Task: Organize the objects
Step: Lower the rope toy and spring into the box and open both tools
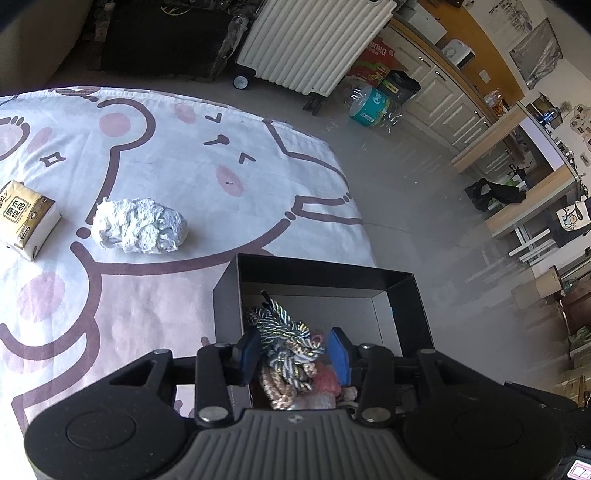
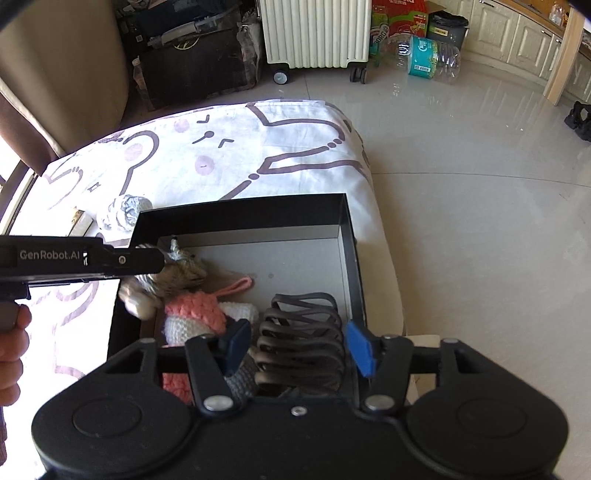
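A black open box (image 2: 240,214) sits at the right edge of a cartoon-print sheet (image 1: 159,155). My left gripper (image 1: 293,350) hangs over the box's near left corner with a bundle of braided cords (image 1: 284,332) between its blue pads. The bundle touches the left pad and a thin gap shows at the right pad. In the right wrist view the bundle (image 2: 177,266) dangles from that gripper's tip over a pink and white knitted piece (image 2: 195,310). My right gripper (image 2: 297,347) is shut on a dark brown coiled band (image 2: 301,332) in the box's near right part.
A crumpled white cloth (image 1: 138,230) and a gold tissue pack (image 1: 27,218) lie on the sheet left of the box. A person's hand (image 2: 11,343) holds the left gripper's handle. Beyond the sheet's right edge is tiled floor (image 2: 480,206), with a white radiator (image 2: 314,33) behind.
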A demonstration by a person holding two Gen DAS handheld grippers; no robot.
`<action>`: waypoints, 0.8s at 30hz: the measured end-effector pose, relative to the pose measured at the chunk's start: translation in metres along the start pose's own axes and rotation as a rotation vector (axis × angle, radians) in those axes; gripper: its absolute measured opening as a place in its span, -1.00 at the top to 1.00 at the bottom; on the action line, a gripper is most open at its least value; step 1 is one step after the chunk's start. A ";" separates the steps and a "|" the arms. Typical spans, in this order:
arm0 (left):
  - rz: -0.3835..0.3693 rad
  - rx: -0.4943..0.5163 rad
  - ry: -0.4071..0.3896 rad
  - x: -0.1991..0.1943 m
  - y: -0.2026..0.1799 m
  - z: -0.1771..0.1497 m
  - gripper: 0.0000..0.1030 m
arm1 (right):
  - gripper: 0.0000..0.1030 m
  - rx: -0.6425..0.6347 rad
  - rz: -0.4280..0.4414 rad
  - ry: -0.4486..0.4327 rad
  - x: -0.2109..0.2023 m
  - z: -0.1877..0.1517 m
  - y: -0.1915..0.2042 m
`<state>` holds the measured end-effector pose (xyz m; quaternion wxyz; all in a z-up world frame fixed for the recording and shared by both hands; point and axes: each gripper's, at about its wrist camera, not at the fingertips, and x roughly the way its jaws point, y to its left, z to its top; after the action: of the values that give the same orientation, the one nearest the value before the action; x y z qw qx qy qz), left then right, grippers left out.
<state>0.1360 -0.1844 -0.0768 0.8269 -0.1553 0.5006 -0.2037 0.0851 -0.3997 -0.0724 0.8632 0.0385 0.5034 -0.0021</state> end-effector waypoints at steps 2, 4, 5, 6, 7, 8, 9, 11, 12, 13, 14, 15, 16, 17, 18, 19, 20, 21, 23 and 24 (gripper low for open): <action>0.003 0.015 -0.014 -0.006 -0.003 0.001 0.05 | -0.09 0.001 0.004 0.000 -0.001 -0.001 0.000; 0.011 0.044 -0.024 -0.010 -0.006 0.002 0.05 | -0.04 -0.001 0.002 0.001 -0.002 -0.003 0.000; 0.014 0.054 -0.026 -0.011 -0.007 0.002 0.04 | -0.03 -0.002 0.001 0.002 -0.003 -0.004 0.001; 0.016 0.059 -0.026 -0.012 -0.008 0.002 0.04 | -0.02 -0.002 0.001 0.003 -0.003 -0.005 0.000; 0.021 0.063 -0.024 -0.013 -0.008 0.001 0.02 | 0.01 -0.002 0.001 0.005 -0.003 -0.005 0.000; 0.027 0.066 -0.019 -0.012 -0.009 0.001 -0.03 | 0.03 -0.004 0.000 0.010 -0.002 -0.006 0.001; 0.038 0.071 -0.014 -0.012 -0.009 0.000 -0.07 | 0.05 -0.007 -0.002 0.014 -0.002 -0.007 0.001; 0.056 0.089 -0.008 -0.010 -0.010 -0.002 -0.10 | 0.08 -0.018 -0.007 0.027 0.000 -0.009 0.002; 0.069 0.105 -0.002 -0.009 -0.011 -0.004 -0.11 | 0.11 -0.021 -0.009 0.034 0.000 -0.010 0.002; 0.080 0.117 0.002 -0.008 -0.011 -0.005 -0.11 | 0.12 -0.023 -0.005 0.040 0.001 -0.012 0.003; 0.091 0.127 0.005 -0.008 -0.011 -0.006 -0.11 | 0.12 -0.026 -0.002 0.046 0.002 -0.013 0.003; 0.100 0.134 0.009 -0.007 -0.010 -0.007 -0.11 | 0.12 -0.032 -0.002 0.048 0.002 -0.015 0.004; 0.106 0.138 0.013 -0.006 -0.009 -0.007 -0.11 | 0.12 -0.039 0.002 0.051 0.002 -0.016 0.005; 0.112 0.137 0.016 -0.006 -0.008 -0.007 -0.11 | 0.12 -0.047 0.008 0.058 0.002 -0.018 0.006; 0.117 0.134 0.018 -0.005 -0.007 -0.008 -0.11 | 0.12 -0.054 0.012 0.065 0.003 -0.020 0.008; 0.122 0.134 0.022 -0.005 -0.006 -0.008 -0.11 | 0.12 -0.067 0.008 0.066 0.002 -0.022 0.010; 0.129 0.135 0.026 -0.004 -0.006 -0.008 -0.11 | 0.12 -0.081 0.005 0.065 0.002 -0.023 0.011; 0.135 0.138 0.029 -0.003 -0.006 -0.009 -0.11 | 0.11 -0.091 0.002 0.064 0.001 -0.024 0.013; 0.151 0.149 0.039 -0.001 -0.006 -0.010 -0.11 | 0.11 -0.098 -0.004 0.066 0.002 -0.024 0.015; 0.161 0.157 0.050 0.001 -0.006 -0.011 -0.11 | 0.11 -0.098 -0.006 0.068 0.002 -0.024 0.016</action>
<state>0.1256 -0.1909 -0.0797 0.8376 -0.0441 0.5143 -0.1790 0.0662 -0.3823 -0.0848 0.8465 -0.0055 0.5319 0.0212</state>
